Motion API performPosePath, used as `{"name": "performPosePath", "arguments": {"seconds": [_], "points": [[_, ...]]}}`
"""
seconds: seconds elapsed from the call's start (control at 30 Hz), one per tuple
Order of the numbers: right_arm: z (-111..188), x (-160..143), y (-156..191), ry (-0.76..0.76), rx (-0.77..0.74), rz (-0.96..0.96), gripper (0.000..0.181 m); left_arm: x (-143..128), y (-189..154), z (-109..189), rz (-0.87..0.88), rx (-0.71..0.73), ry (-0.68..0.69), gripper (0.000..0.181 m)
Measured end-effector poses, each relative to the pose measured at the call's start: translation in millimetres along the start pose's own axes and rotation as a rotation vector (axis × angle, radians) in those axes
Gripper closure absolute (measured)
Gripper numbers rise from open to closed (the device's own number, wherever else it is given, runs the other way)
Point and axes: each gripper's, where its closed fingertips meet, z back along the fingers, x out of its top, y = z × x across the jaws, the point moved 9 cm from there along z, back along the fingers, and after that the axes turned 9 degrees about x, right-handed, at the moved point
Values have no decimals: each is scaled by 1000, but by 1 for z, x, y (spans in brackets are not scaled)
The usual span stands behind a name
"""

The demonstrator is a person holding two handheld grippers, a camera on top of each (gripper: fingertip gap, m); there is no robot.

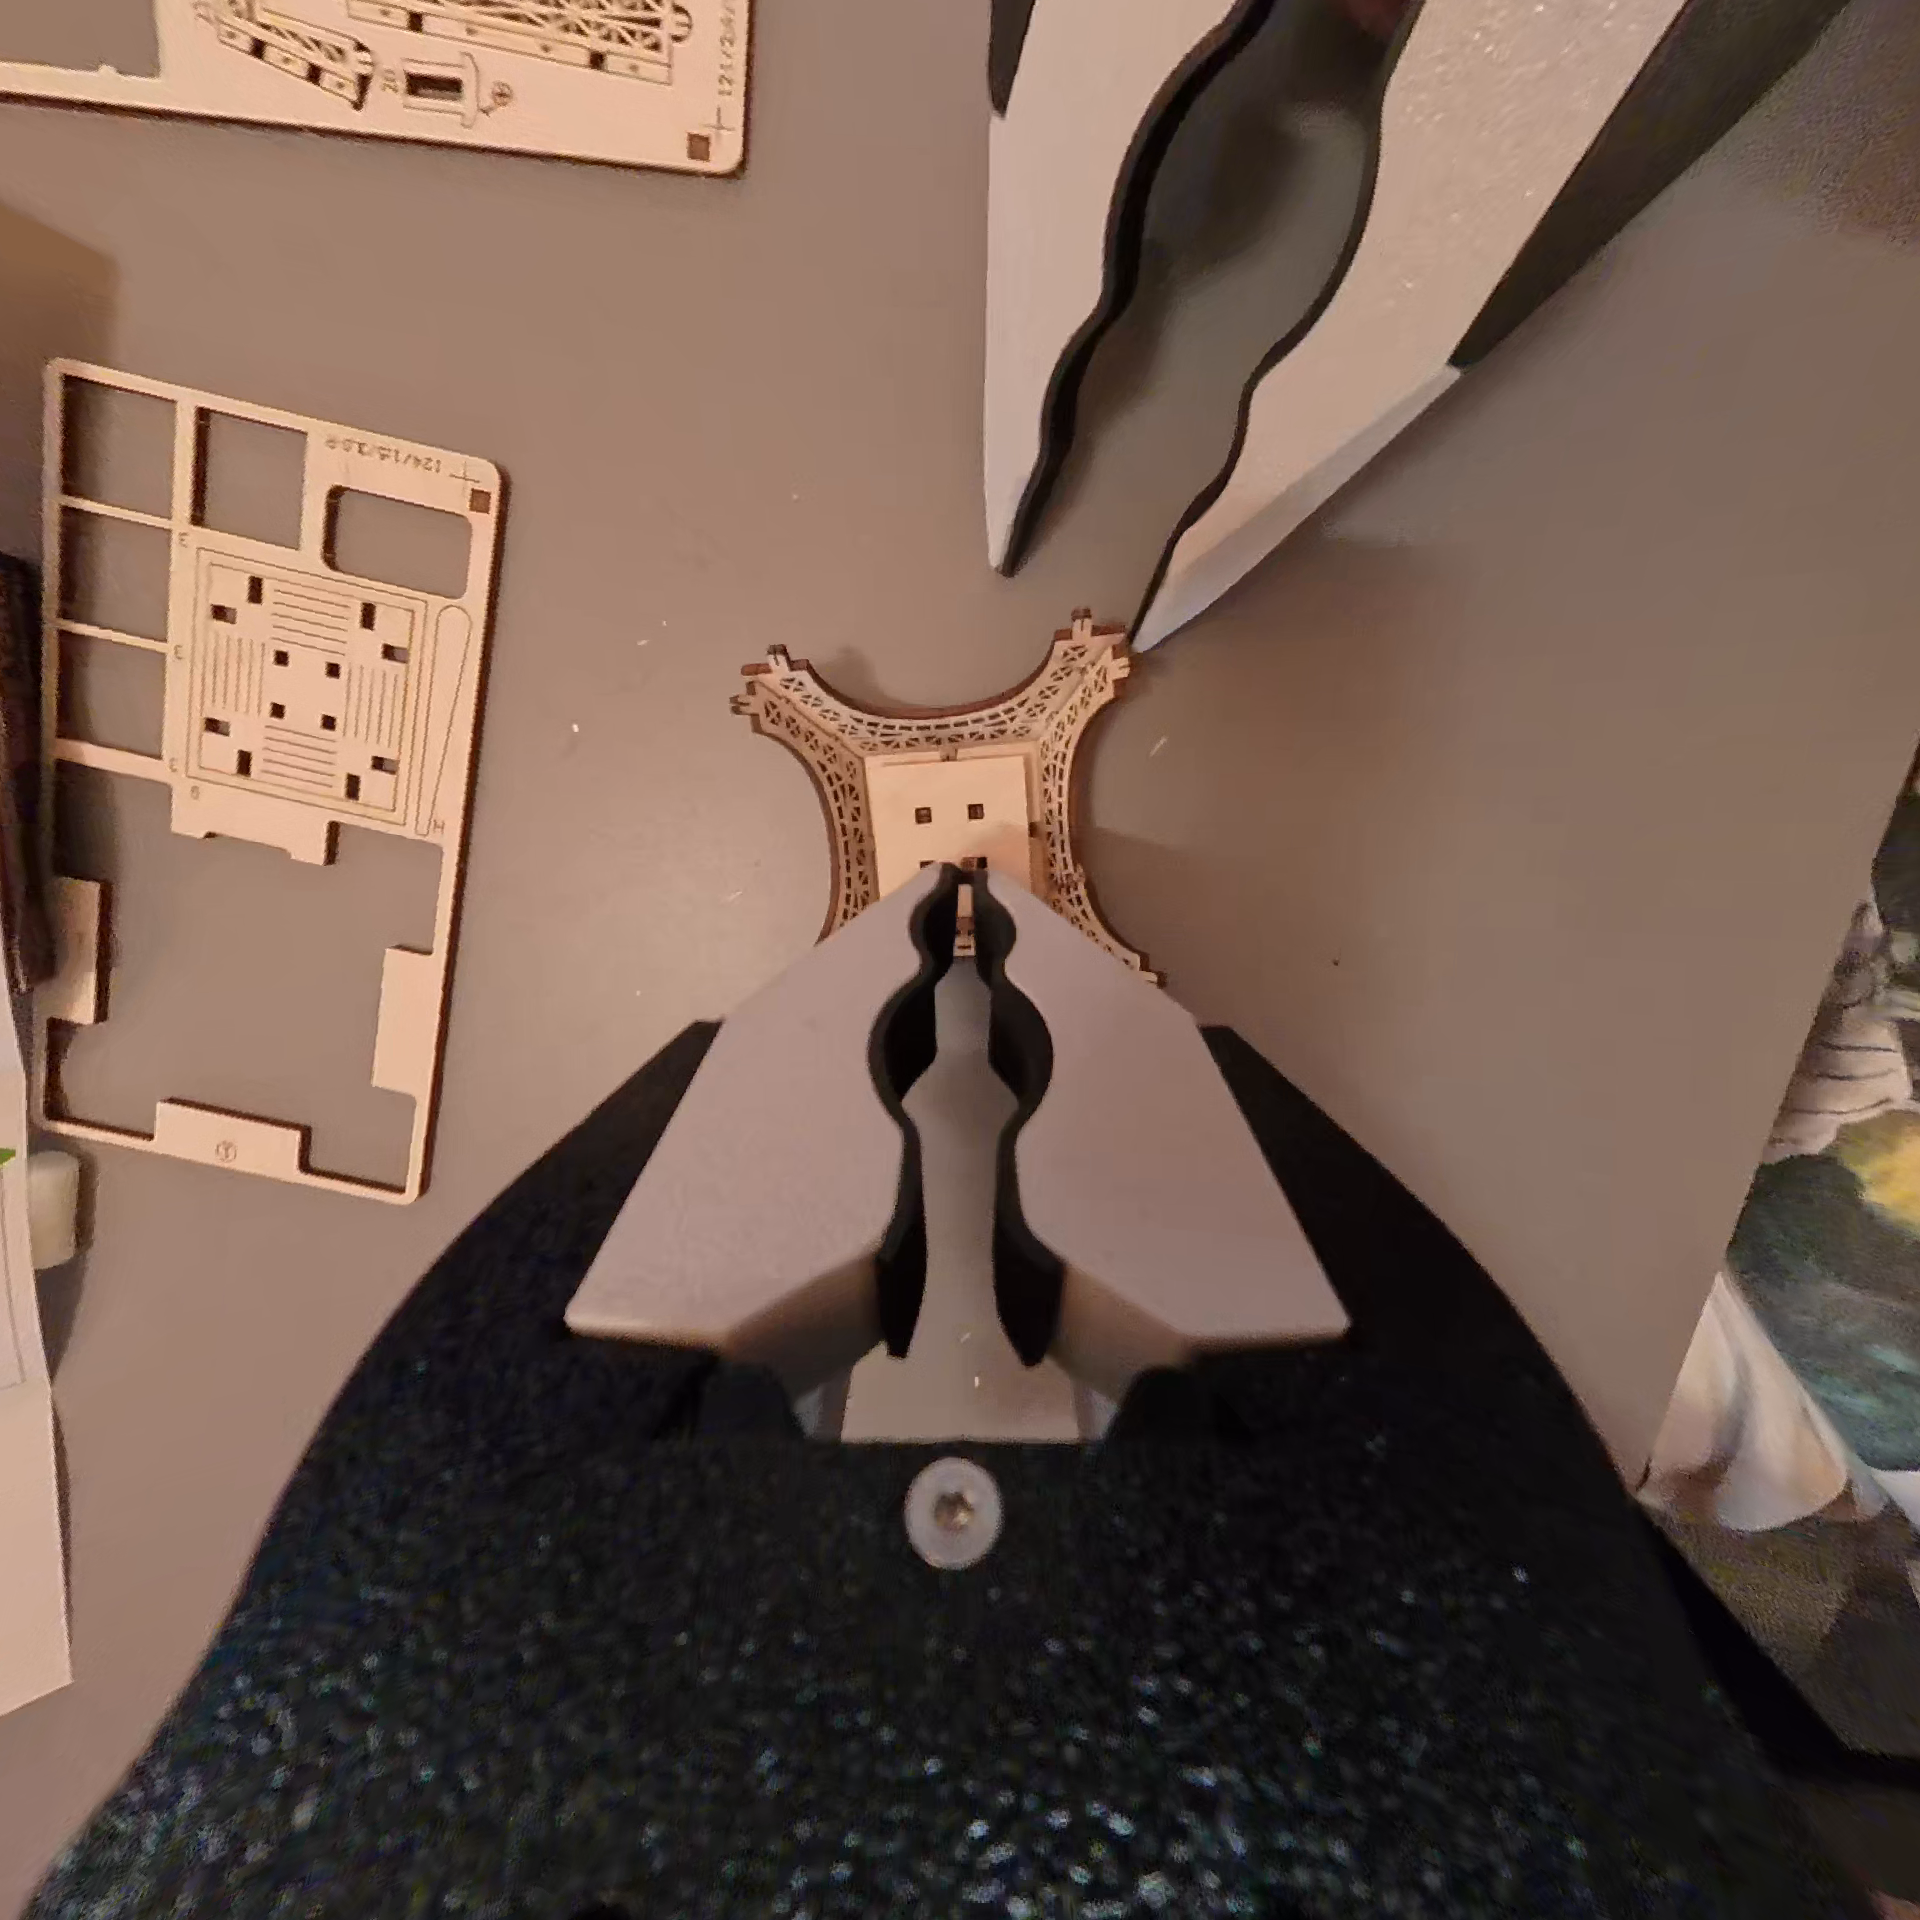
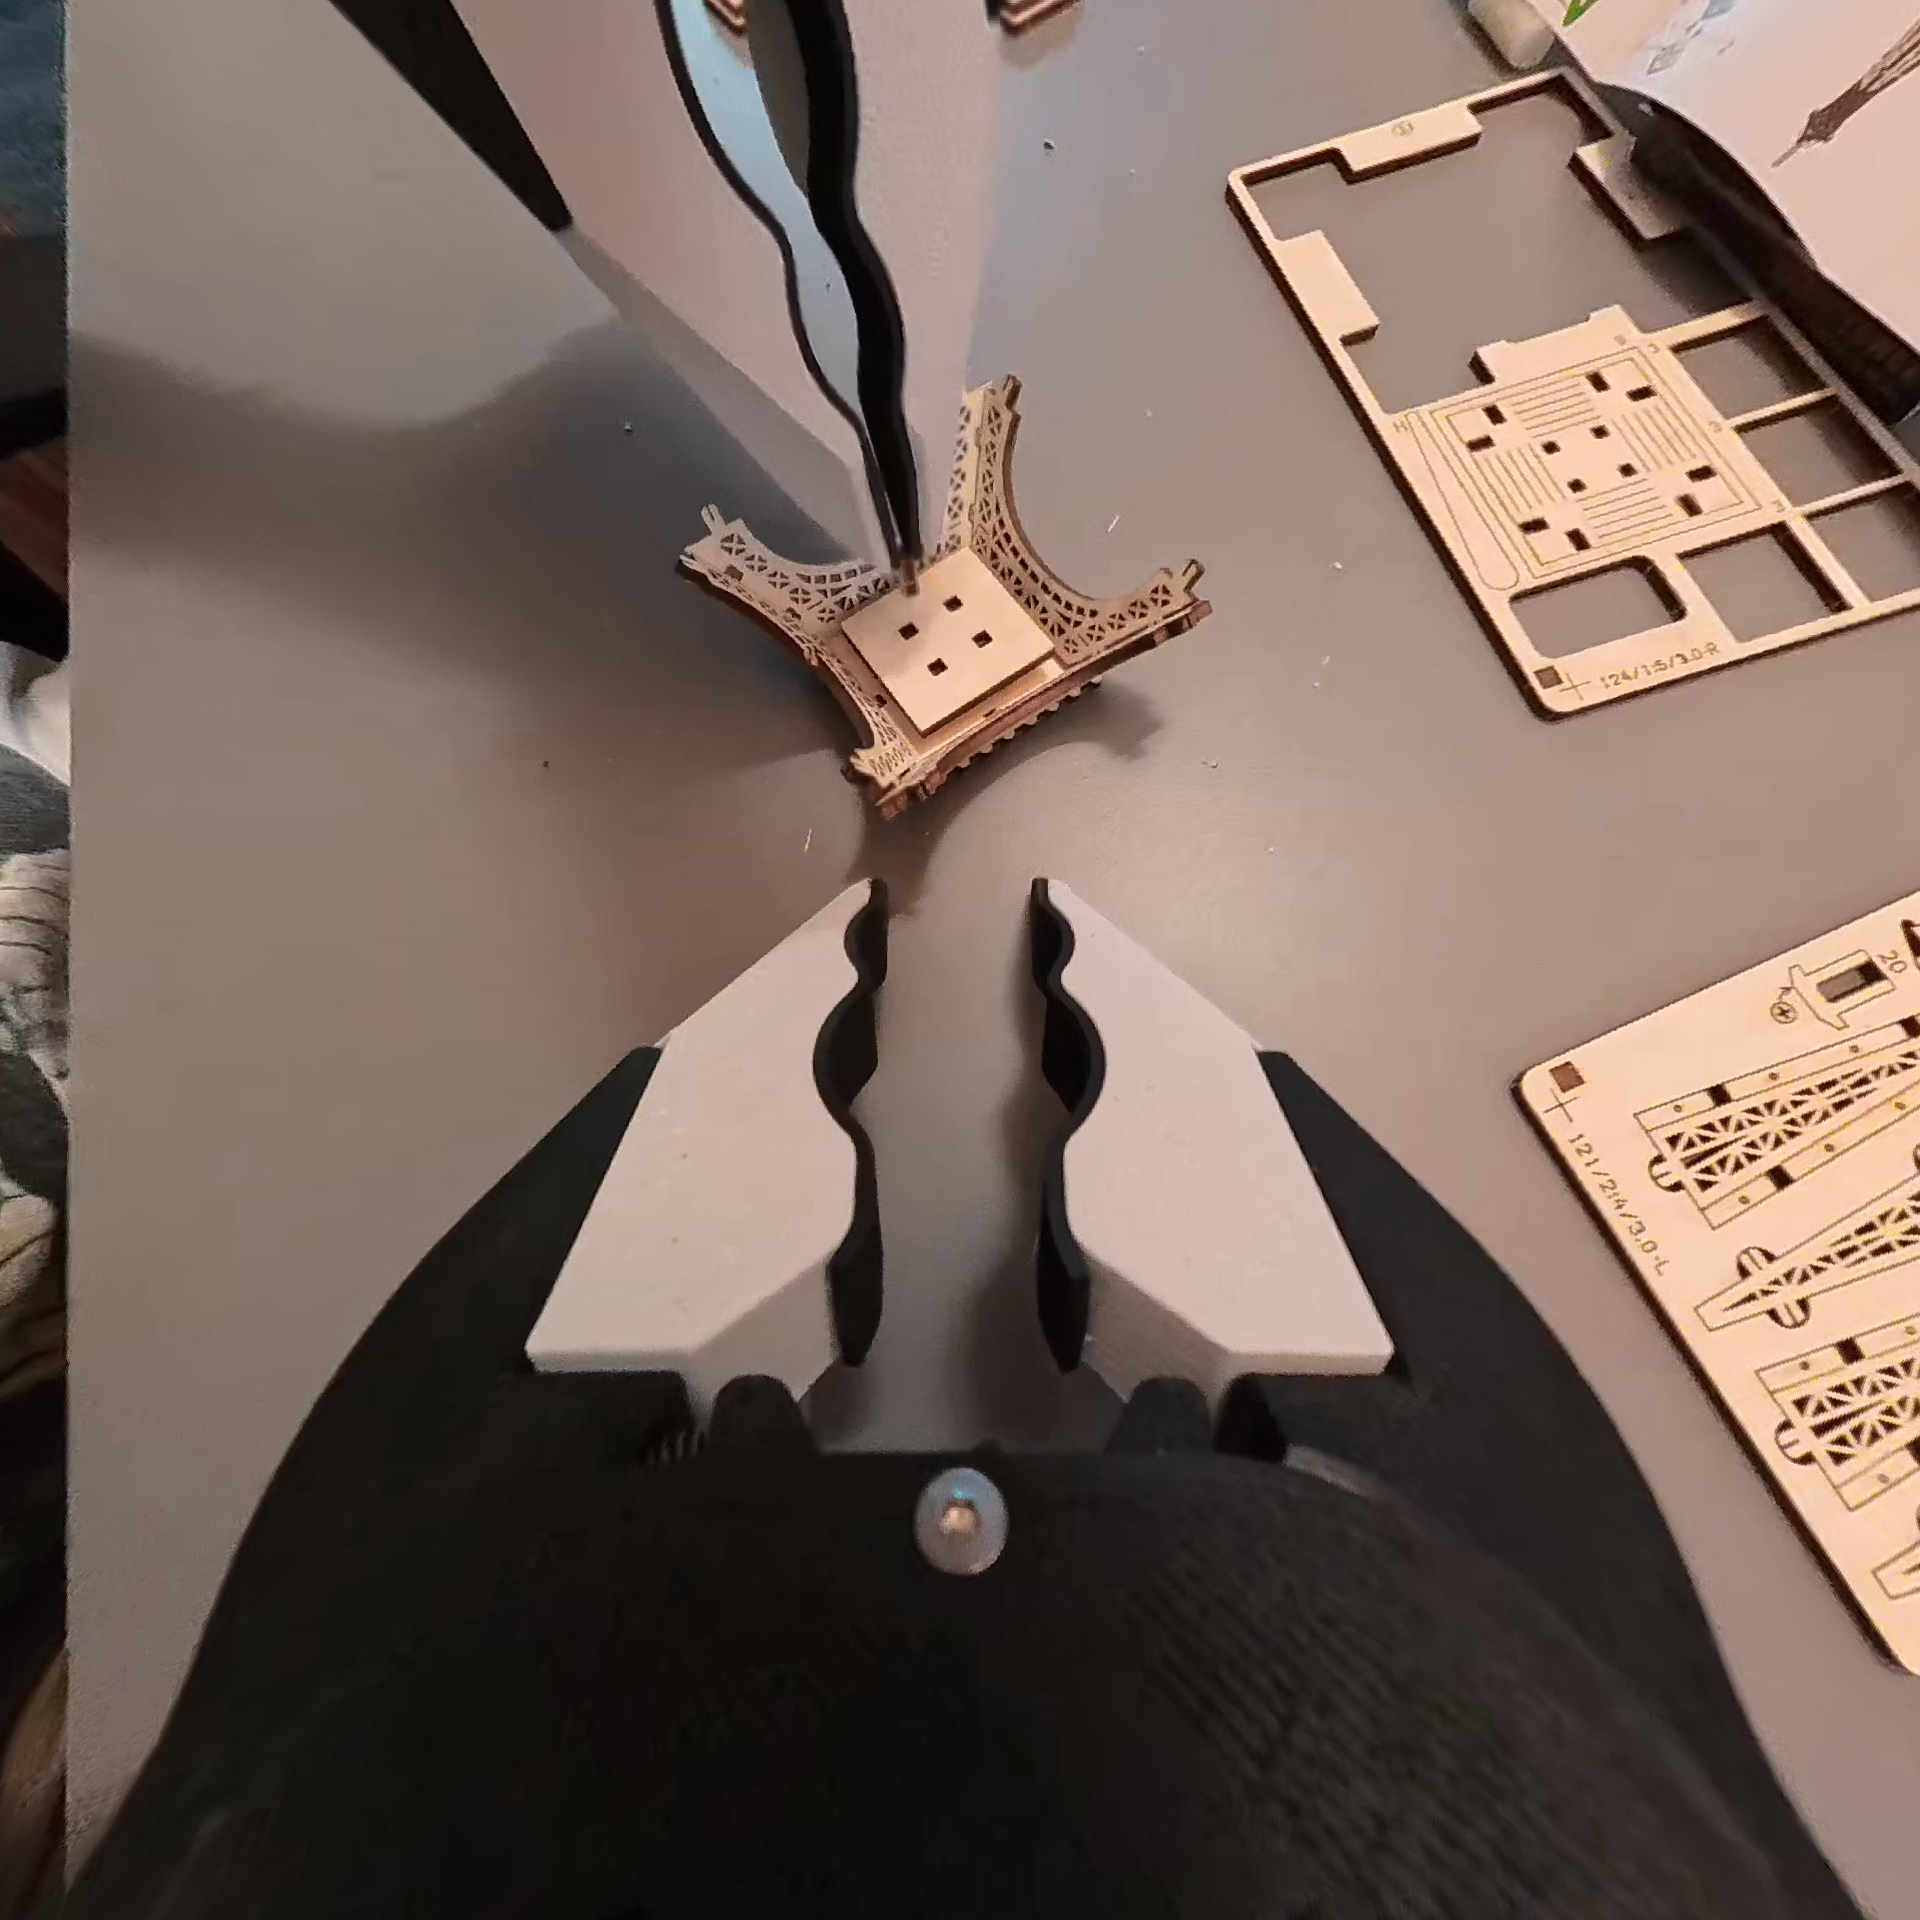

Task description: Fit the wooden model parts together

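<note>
A wooden lattice tower base (image 1: 935, 727) stands on the grey table; its four curved legs spread around a square platform (image 2: 940, 649) with square holes. My left gripper (image 1: 961, 878) is shut on a small wooden piece (image 1: 966, 925) and holds it at the platform's edge. In the right wrist view the left gripper (image 2: 902, 551) comes down from above with the piece (image 2: 910, 575) touching the platform's far corner. My right gripper (image 2: 956, 899) is open and empty, just short of the base. In the left wrist view it (image 1: 1070, 603) sits by a far leg.
A partly emptied wooden parts sheet (image 1: 270, 769) lies left of the base, also visible in the right wrist view (image 2: 1558, 436). A sheet with lattice parts (image 2: 1766, 1247) lies at the right. A booklet (image 2: 1766, 135) is at the far corner. The table edge (image 1: 1766, 1143) runs close by. About 6 centimeters separates my left fingertips from my right.
</note>
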Motion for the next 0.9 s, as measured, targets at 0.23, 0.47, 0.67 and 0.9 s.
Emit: {"name": "performPosePath", "arguments": {"seconds": [0.23,0.47,0.67,0.9], "points": [[2,-1,-4,-14,24,-54,161,-17,9,15,167,78,-136,181],[4,-1,-13,-43,74,-143,168,-33,6,19,255,40,-242,181],[5,-1,-12,-54,128,-148,158,-39,9,16,310,-15,-329,181],[5,1,-16,-81,155,-184,151,-43,11,17,339,-42,-400,181]]}}
